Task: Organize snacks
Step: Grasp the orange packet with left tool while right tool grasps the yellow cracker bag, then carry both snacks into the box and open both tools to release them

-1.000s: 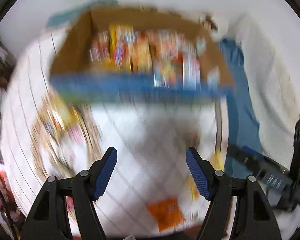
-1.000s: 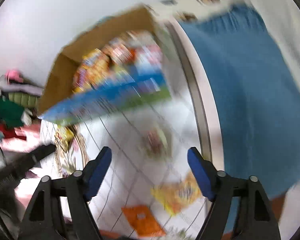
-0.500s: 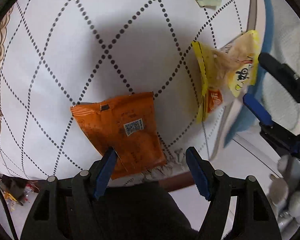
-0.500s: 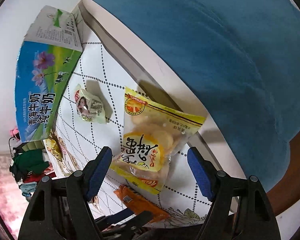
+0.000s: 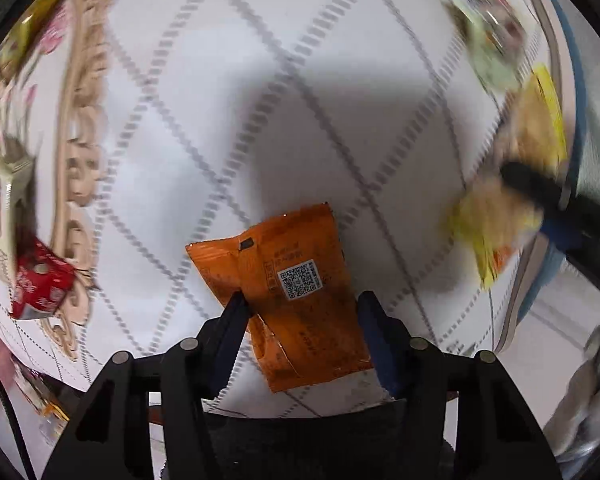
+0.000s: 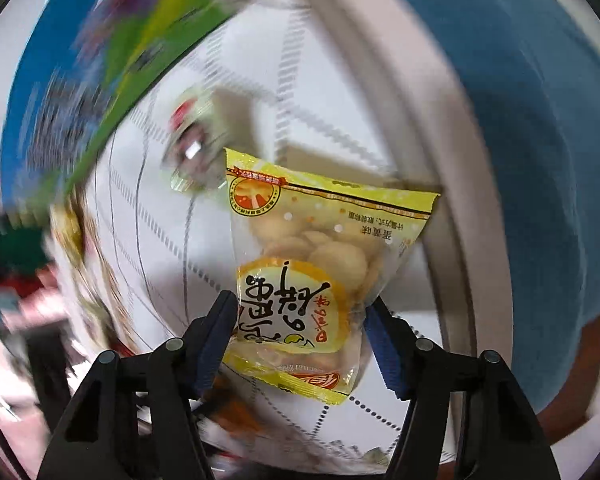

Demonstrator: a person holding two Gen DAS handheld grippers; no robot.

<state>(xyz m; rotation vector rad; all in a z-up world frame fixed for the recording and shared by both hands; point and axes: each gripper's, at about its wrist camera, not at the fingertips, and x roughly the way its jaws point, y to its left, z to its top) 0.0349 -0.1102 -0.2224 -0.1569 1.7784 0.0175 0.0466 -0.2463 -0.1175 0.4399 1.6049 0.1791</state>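
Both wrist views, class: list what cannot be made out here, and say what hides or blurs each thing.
- Left wrist view: the orange packet's lower corners, behind the left gripper's fingers.
- Left wrist view: the yellow packet, smeared by blur and partly covered by the right gripper.
- Right wrist view: the blue and green carton's print, blurred.
- Right wrist view: the small packet behind the yellow one, blurred and unreadable.
- Both views: whether the pads press the packets.
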